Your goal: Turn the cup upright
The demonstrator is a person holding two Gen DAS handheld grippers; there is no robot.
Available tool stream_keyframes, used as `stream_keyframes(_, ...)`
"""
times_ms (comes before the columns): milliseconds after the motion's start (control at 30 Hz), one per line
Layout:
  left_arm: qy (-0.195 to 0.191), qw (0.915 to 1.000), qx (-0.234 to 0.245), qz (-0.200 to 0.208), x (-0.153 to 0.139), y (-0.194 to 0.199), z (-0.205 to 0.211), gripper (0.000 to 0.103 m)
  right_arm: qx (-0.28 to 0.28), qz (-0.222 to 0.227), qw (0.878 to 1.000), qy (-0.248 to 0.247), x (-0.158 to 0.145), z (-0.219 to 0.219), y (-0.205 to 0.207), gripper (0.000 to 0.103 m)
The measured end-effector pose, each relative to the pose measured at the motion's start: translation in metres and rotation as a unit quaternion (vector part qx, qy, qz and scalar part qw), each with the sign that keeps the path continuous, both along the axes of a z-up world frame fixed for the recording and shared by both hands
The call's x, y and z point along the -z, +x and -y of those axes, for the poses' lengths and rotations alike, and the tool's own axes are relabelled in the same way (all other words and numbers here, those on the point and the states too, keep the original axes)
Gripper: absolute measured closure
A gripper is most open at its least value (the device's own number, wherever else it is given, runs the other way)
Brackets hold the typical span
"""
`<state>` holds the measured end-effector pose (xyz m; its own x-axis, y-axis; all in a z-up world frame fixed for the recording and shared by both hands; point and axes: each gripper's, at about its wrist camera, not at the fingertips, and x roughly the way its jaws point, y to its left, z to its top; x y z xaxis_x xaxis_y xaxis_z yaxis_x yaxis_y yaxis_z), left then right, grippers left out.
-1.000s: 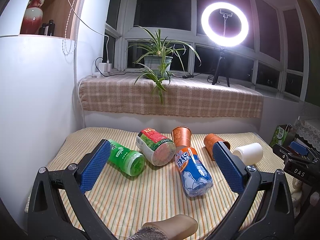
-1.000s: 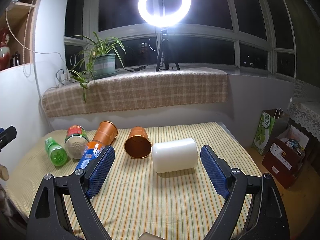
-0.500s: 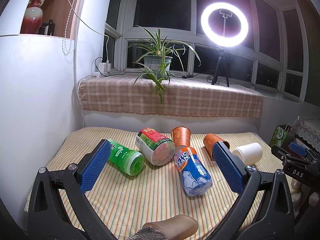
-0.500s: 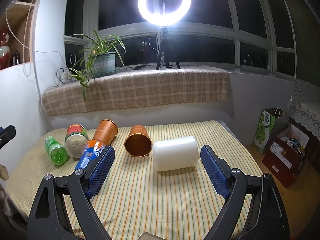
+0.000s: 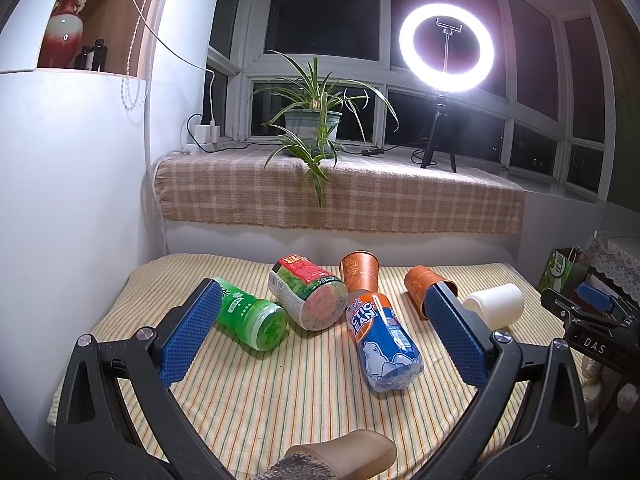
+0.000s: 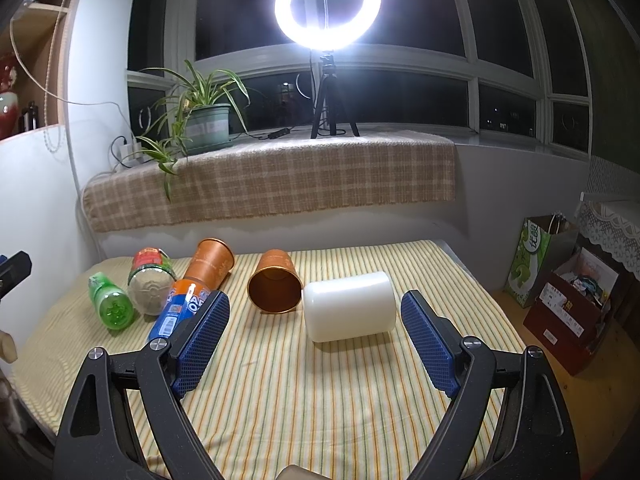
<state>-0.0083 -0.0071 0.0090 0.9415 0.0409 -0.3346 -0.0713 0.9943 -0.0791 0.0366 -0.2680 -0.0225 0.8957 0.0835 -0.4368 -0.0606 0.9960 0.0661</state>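
Observation:
A white cup (image 6: 349, 306) lies on its side on the striped tablecloth (image 6: 280, 392); it also shows in the left wrist view (image 5: 496, 305). Two copper cups lie on their sides: one (image 6: 275, 286) with its mouth toward me, another (image 6: 209, 261) farther left. In the left wrist view they are the right copper cup (image 5: 420, 282) and the far copper cup (image 5: 359, 271). My right gripper (image 6: 315, 340) is open and empty, just short of the white cup. My left gripper (image 5: 324, 332) is open and empty, over the bottles.
A green bottle (image 5: 250, 316), a red-labelled jar (image 5: 308, 296) and a blue-orange bottle (image 5: 382, 342) lie on the table's left half. A plaid-covered sill (image 6: 272, 176) with a plant (image 6: 200, 120) and ring light (image 6: 327, 4) stands behind. Bags and a box (image 6: 560, 304) sit on the floor at right.

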Motion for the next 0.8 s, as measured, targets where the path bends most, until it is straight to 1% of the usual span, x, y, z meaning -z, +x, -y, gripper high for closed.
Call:
stream_keyframes(467,0.0,1.0,-0.001,-0.001,0.001,0.0,0.002,0.0,0.001,-0.001,1.0,-0.001,0.002,0.001,0.0,0.015)
stream_keyframes(800,0.002,0.9999,-0.004,-0.009,0.013,-0.001,0.0,0.0,-0.009,-0.014,1.0,0.003,0.007,0.0,0.009,0.015)
